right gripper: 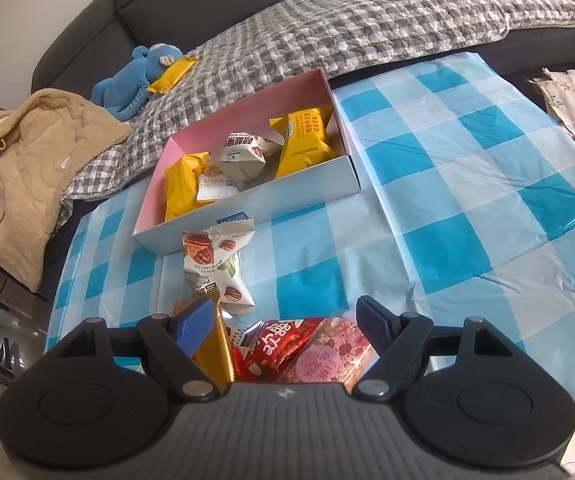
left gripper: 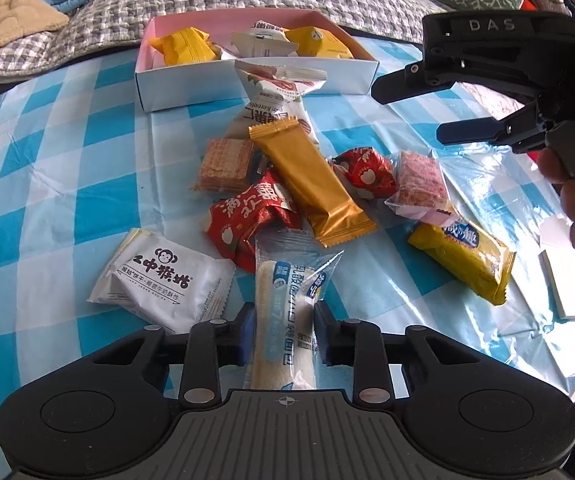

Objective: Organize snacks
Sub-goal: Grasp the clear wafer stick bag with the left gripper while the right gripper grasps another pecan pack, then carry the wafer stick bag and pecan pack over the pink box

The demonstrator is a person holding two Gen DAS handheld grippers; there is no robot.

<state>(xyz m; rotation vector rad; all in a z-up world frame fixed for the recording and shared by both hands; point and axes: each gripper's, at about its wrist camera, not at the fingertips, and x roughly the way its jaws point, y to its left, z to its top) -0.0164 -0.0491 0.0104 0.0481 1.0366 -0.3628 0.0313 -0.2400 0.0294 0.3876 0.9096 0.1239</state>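
— Gripping anything?

— Yes: my left fingers [left gripper: 283, 330] are clamped on the bread stick [left gripper: 283, 320], which lies on the desk [left gripper: 47, 160] and reaches ahead of them into the snack pile.

— And the right?

— My right fingers [right gripper: 285, 322] stand spread wide and hold nothing, over the red packet [right gripper: 277, 346]. Beyond both, the box [right gripper: 247, 208] holds yellow packets [right gripper: 307, 140].
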